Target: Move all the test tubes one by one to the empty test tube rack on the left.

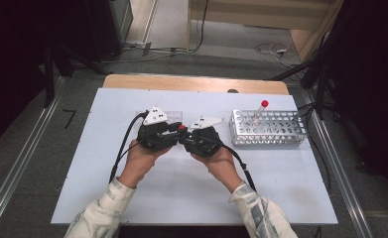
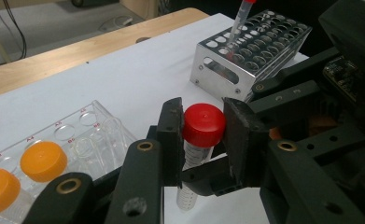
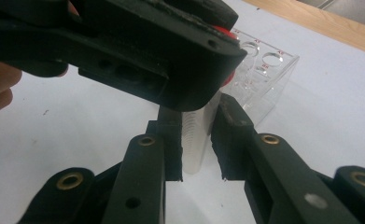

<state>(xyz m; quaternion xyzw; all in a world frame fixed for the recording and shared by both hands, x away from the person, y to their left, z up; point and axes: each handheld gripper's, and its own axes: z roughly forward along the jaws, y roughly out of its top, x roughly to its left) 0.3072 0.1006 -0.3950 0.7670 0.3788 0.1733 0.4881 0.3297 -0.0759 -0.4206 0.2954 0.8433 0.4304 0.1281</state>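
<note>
At the left of the table stands a clear plastic rack with two orange-capped tubes in its near holes; several holes beside them are free. Just in front of it, in the high view, the left gripper meets the right gripper over the middle of the white table. Between them is a centrifuge tube with a red cap. The left gripper's fingers are narrow and press on the red cap from both sides. The right gripper's fingers are also narrow and hold the clear, graduated body of the same tube lower down, so the tube is upright and held above the table, not in any rack.

I judge that the work is at the cap: one gripper holds the body firm and the other has the cap, probably to turn it. The cap is not yet off, and the tube is not yet placed.

At the right stands a metal rack with one thin red-capped tube leaning in it, well apart from the grippers. There is free table in front and at both sides; the clear rack is near behind the hands, so a lift is safer than a push forward.
</note>
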